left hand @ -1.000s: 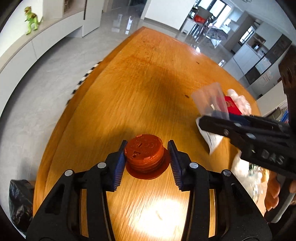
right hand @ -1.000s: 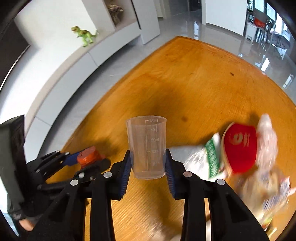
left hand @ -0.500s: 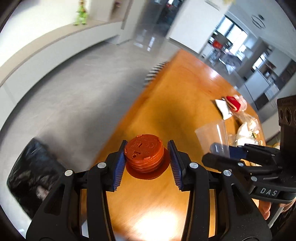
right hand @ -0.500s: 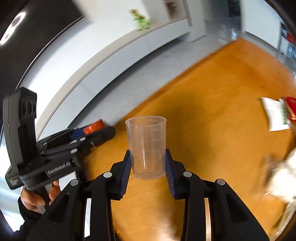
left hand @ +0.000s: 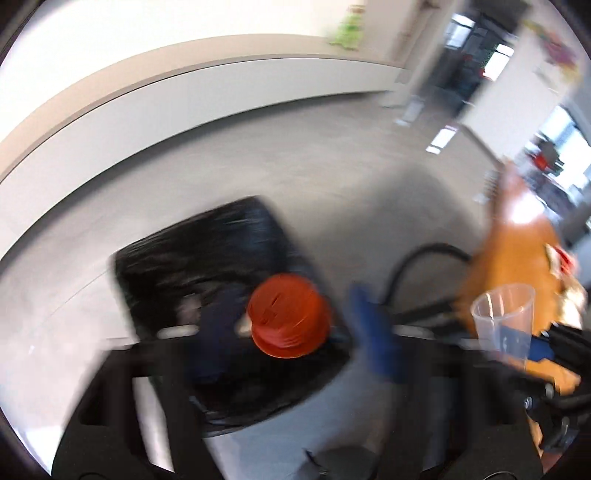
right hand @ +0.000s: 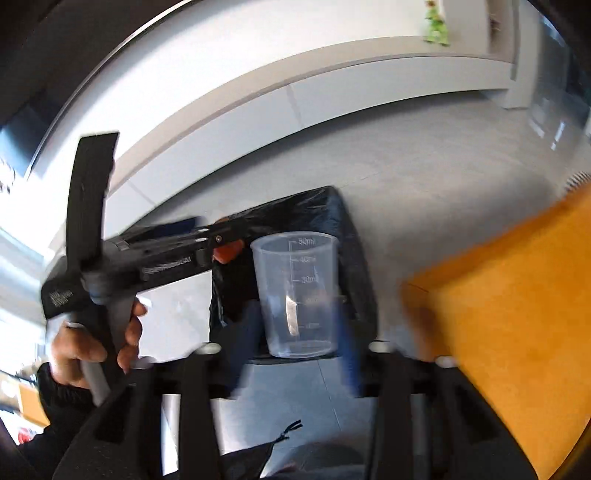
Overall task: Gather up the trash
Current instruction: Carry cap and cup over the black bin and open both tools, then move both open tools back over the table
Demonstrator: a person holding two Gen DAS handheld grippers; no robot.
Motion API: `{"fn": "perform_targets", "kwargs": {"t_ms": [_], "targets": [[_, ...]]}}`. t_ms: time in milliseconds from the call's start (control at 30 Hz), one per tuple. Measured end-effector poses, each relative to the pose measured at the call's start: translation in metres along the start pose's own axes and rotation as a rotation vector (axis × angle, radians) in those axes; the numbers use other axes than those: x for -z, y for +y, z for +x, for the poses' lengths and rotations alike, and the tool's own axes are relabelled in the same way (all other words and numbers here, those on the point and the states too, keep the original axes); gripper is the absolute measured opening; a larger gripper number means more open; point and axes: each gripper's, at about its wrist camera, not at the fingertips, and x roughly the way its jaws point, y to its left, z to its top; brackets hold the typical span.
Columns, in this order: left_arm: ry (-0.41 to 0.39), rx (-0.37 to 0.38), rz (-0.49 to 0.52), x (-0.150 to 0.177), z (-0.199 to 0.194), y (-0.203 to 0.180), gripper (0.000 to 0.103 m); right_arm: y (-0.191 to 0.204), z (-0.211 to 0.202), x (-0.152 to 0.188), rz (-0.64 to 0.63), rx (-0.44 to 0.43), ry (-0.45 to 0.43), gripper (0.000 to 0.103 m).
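In the blurred left wrist view my left gripper (left hand: 295,328) has its jaws spread wider than the orange-red lid (left hand: 290,321), which hangs between them over the black trash bag (left hand: 184,258) on the floor. In the right wrist view my right gripper (right hand: 299,332) is shut on a clear measuring cup (right hand: 299,295), held upright above the same black bag (right hand: 332,221). The left gripper (right hand: 221,245) shows there too, at the left, with the orange lid (right hand: 227,253) at its tip. The cup also shows at the right of the left wrist view (left hand: 504,321).
The orange wooden table (right hand: 517,295) edge is at the right, with leftover wrappers on it (left hand: 565,266). Grey floor (left hand: 295,166) surrounds the bag. A white low cabinet (right hand: 332,92) with a green toy dinosaur (right hand: 436,18) runs along the back.
Both grippers swung left off the table to above the black bag. The left jaws have spread apart from the orange lid. The right still holds the cup.
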Motion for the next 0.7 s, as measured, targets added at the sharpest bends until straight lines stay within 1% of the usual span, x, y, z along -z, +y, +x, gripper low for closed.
{"fn": "perform_targets", "kwargs": {"t_ms": [33, 100, 167, 267, 367, 433, 533, 567, 600, 700], "targets": [[-0.015, -0.028, -0.036, 0.0, -0.001, 0.013, 0.097, 0.006, 0.01, -0.003, -0.008, 0.029, 0.001, 0.074], [-0.022, -0.059, -0.093, -0.001, -0.005, 0.034, 0.097, 0.011, 0.024, -0.006, -0.011, 0.049, 0.019, 0.074], [-0.028, -0.065, -0.132, 0.0, -0.009, 0.047, 0.097, 0.008, 0.026, -0.002, 0.007, 0.033, 0.028, 0.074], [-0.047, -0.067, -0.14, -0.004, -0.013, 0.046, 0.097, -0.006, 0.015, 0.004, 0.04, 0.036, -0.003, 0.074], [-0.05, -0.035, -0.116, -0.005, -0.016, 0.046, 0.097, -0.017, -0.002, 0.007, 0.054, -0.012, -0.042, 0.075], [-0.054, -0.007, -0.09, -0.004, -0.017, 0.034, 0.097, -0.025, -0.018, 0.01, 0.057, -0.022, -0.074, 0.08], [-0.064, 0.038, -0.03, -0.004, -0.018, 0.004, 0.097, -0.029, -0.039, 0.016, 0.067, -0.026, -0.118, 0.08], [-0.076, 0.064, -0.003, -0.003, -0.02, -0.012, 0.097, -0.035, -0.047, 0.019, 0.078, -0.02, -0.132, 0.081], [-0.082, 0.082, 0.014, -0.002, -0.019, -0.022, 0.097, -0.039, -0.052, 0.022, 0.085, -0.011, -0.145, 0.081], [-0.092, 0.142, 0.084, 0.0, -0.023, -0.06, 0.097, -0.061, -0.082, 0.036, 0.136, 0.082, -0.202, 0.082]]}}
